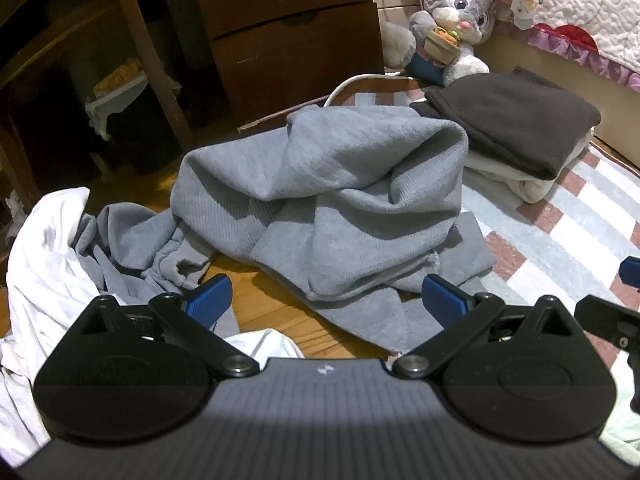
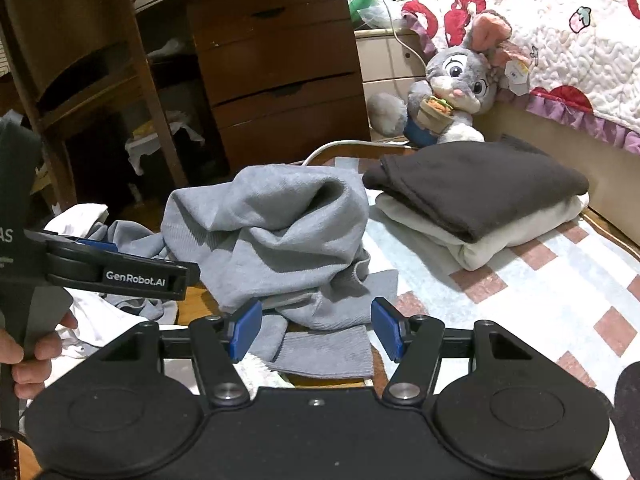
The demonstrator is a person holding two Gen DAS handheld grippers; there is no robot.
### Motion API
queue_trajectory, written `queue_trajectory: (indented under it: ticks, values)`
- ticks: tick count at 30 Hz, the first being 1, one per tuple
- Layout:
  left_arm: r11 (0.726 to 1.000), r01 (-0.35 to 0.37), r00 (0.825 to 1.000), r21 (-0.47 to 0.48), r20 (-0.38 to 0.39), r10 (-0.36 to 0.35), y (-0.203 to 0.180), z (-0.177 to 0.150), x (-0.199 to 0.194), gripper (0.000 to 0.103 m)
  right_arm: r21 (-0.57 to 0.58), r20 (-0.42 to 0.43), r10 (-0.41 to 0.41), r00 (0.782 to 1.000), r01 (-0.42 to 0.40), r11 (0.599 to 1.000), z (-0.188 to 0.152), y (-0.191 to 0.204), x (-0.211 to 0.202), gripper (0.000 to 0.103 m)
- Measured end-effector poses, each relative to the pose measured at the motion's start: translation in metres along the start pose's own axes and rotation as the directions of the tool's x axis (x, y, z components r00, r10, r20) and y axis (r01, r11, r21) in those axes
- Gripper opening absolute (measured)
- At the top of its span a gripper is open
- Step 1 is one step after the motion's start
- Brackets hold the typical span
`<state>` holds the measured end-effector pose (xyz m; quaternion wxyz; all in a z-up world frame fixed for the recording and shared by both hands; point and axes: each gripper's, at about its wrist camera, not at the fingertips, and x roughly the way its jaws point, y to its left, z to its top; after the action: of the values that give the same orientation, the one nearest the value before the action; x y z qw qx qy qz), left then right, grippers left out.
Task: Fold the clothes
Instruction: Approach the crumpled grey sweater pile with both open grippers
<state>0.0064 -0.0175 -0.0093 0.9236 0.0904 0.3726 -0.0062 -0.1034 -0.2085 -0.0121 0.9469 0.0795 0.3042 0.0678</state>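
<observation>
A crumpled grey sweatshirt (image 1: 320,200) lies heaped partly on the wooden floor and partly on a checked rug (image 1: 560,248). My left gripper (image 1: 326,300) hovers open just in front of its near hem, blue pads wide apart with nothing between them. In the right wrist view the same grey sweatshirt (image 2: 280,232) lies ahead, and my right gripper (image 2: 316,330) stands open over its near flap, apart from the cloth. The left gripper (image 2: 120,272) shows from the side at the left, held by a hand. A white garment (image 1: 44,256) lies bunched at the left.
A folded dark brown garment (image 1: 516,124) sits on a folded cream one (image 1: 520,180) on the rug at the right. Behind are a plush rabbit (image 1: 452,20), a bed with a quilted cover (image 1: 580,8), a wooden drawer unit (image 1: 288,40) and a white cable (image 1: 352,84).
</observation>
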Motion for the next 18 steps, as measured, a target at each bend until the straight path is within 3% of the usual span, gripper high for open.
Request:
queue_trajectory:
  ticks: [6,10,18]
  values:
    - [1.000,0.009,1.000,-0.002,-0.010,-0.009,-0.0016,-0.0018,-0.0005,0.103,0.018,-0.023,-0.065,0.998,0.065,0.998,0.0022,-0.0009,-0.0009,0.065]
    - [1.000,0.013,1.000,0.002,-0.007,-0.013,-0.0009,-0.0027,-0.0032,0.103,0.064,-0.033,-0.044,0.998,0.047,0.997,0.0005,-0.0081,-0.0006,0.065]
    - [1.000,0.017,1.000,-0.002,-0.004,-0.017,0.0023,-0.0024,-0.0057,0.103,0.047,-0.038,-0.027,0.999,0.029,0.998,-0.0012,-0.0051,-0.0012,0.065]
